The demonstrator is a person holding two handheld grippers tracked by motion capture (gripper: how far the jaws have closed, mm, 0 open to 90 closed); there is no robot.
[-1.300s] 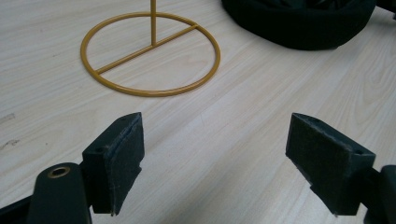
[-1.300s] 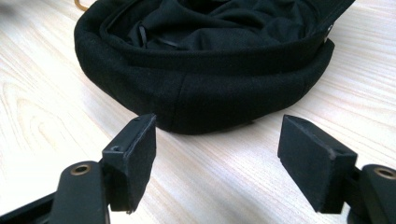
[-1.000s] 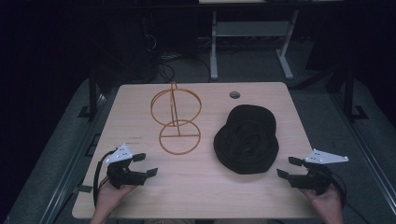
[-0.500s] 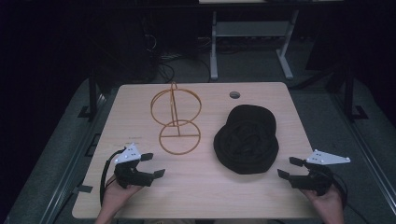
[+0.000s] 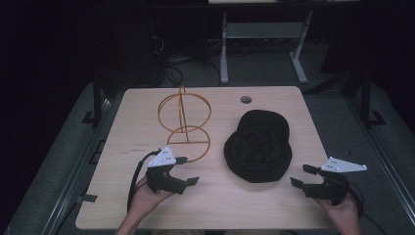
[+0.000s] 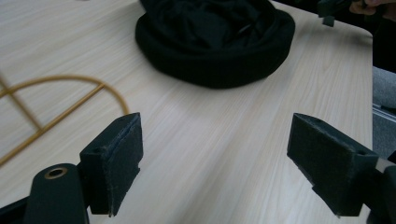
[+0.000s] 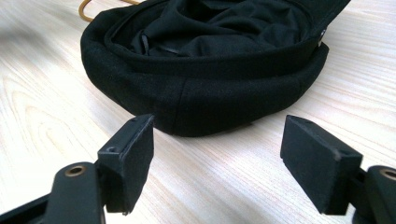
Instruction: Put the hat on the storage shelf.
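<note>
Starting stage: left gripper [image 5: 188, 171] and right gripper [image 5: 300, 175] both spread wide, empty. Black hat [image 5: 258, 145] lies untouched at frame centre-right, beside wire stand [image 5: 184, 122]; grasping remains.

- high view: fixed above the person's side, looking forward and down over the whole table [image 5: 147, 205].
- left gripper view: low and close over the tabletop, facing the black cap [image 6: 219, 42] across the wood.
- right gripper view: low, nearer to that same cap [image 7: 210, 70], which all views share.
</note>
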